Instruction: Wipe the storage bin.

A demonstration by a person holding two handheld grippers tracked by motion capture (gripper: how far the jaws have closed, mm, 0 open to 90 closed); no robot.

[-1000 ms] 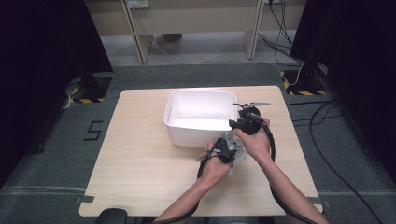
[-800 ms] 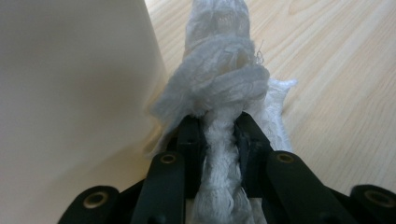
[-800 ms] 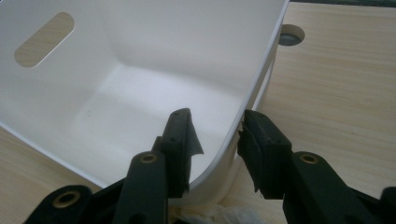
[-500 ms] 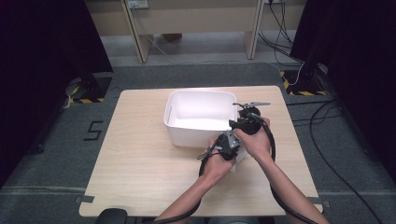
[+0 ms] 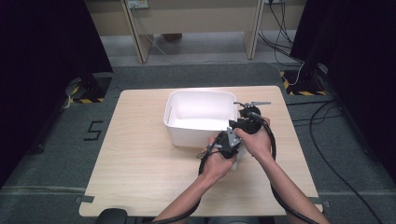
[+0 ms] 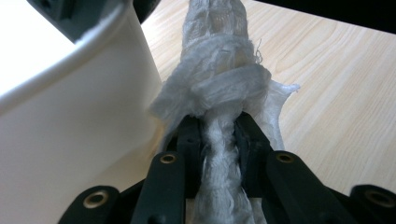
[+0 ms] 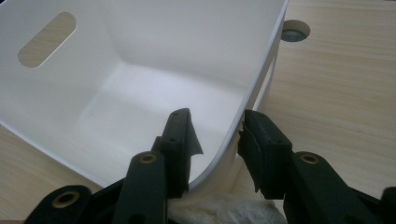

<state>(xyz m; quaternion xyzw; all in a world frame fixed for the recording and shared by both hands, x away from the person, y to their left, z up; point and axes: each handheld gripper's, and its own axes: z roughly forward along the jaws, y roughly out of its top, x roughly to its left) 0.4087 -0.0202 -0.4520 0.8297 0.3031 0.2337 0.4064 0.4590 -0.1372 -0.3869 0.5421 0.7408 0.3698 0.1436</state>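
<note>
Both claws meet beside the white tub (image 5: 198, 122): left claw (image 6: 218, 135) pinching knotted cloth (image 6: 219, 84)

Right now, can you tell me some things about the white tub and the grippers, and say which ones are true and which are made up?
1. The left gripper is shut on a twisted white cloth. True.
2. The white tub is full of toys. False: its inside is bare.
3. The right gripper has one jaw inside the tub's wall and one outside. True.
4. The tub sits on the floor. False: it sits on the wooden table.
5. The tub has a slot-shaped handle hole in its wall. True.
6. The cloth is bright red. False: it is white.
</note>
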